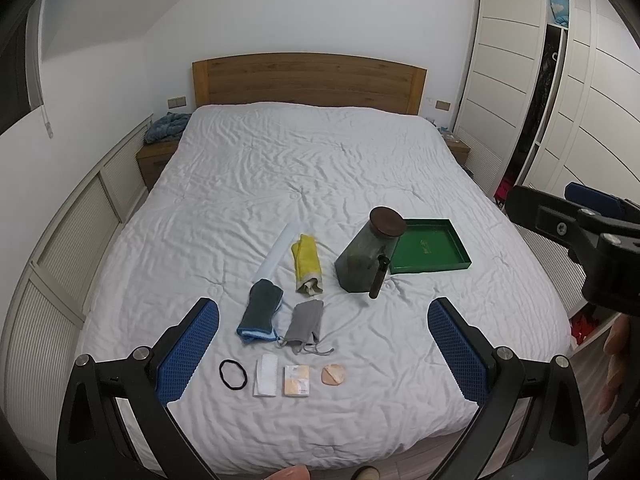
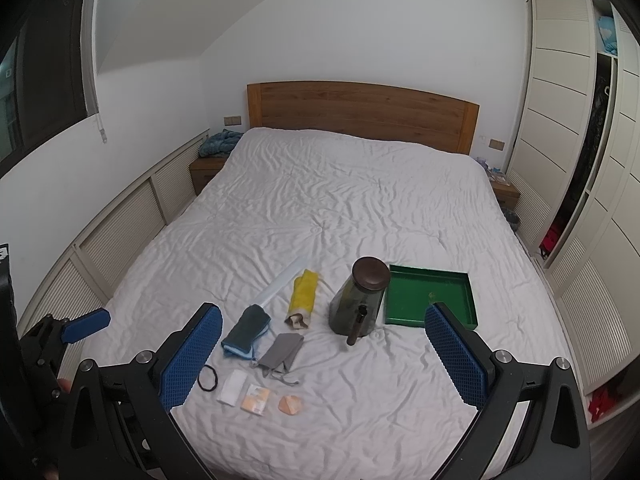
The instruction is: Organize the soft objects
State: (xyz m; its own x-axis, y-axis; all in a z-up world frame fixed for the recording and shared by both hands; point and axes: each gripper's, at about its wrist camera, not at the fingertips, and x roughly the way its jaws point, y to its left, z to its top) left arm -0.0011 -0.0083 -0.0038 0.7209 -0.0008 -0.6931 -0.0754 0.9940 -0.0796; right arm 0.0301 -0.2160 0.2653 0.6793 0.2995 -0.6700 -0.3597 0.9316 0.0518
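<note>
White bed [image 1: 320, 168], both grippers wide open, empty, right view alone shows possibly bin [image 2: 511, 216].

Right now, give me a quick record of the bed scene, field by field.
surface: bed with white cover
container: green tray, empty, right of jar
jar: dark jar with brown lid
cloths: yellow roll, dark towel, grey pouch
front row: hair tie, white pad, packet, puff
left gripper: open, empty
right gripper: open, empty
</note>
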